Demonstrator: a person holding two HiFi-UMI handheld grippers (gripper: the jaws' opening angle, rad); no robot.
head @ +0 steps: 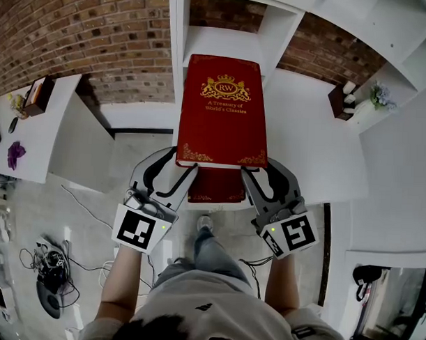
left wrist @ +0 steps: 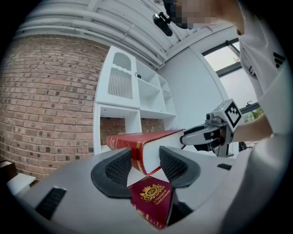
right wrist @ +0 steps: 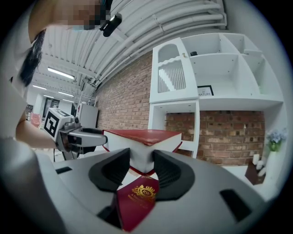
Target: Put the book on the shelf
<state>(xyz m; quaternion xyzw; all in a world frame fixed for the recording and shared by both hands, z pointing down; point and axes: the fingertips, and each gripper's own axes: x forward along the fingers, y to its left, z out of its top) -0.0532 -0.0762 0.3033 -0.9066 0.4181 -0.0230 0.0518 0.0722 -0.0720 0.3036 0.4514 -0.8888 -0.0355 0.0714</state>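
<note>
A thick red book (head: pixel 222 117) with a gold crest and title is held flat in the air in front of the white shelf unit (head: pixel 235 34). My left gripper (head: pixel 177 164) is shut on its near left corner. My right gripper (head: pixel 258 171) is shut on its near right corner. In the left gripper view the book (left wrist: pixel 142 141) sits between the pads, with the right gripper (left wrist: pixel 208 135) beyond. In the right gripper view the book's corner (right wrist: pixel 146 137) is clamped the same way. A second red cover (head: pixel 216 188) with the same crest shows below the held book.
The shelf unit (right wrist: pixel 197 77) stands against a brick wall (head: pixel 85 29) and has open compartments. A white table (head: pixel 40 132) with small items is at the left. A white counter (head: pixel 318 148) with a small plant (head: pixel 379 95) is at the right. Cables (head: pixel 49 271) lie on the floor.
</note>
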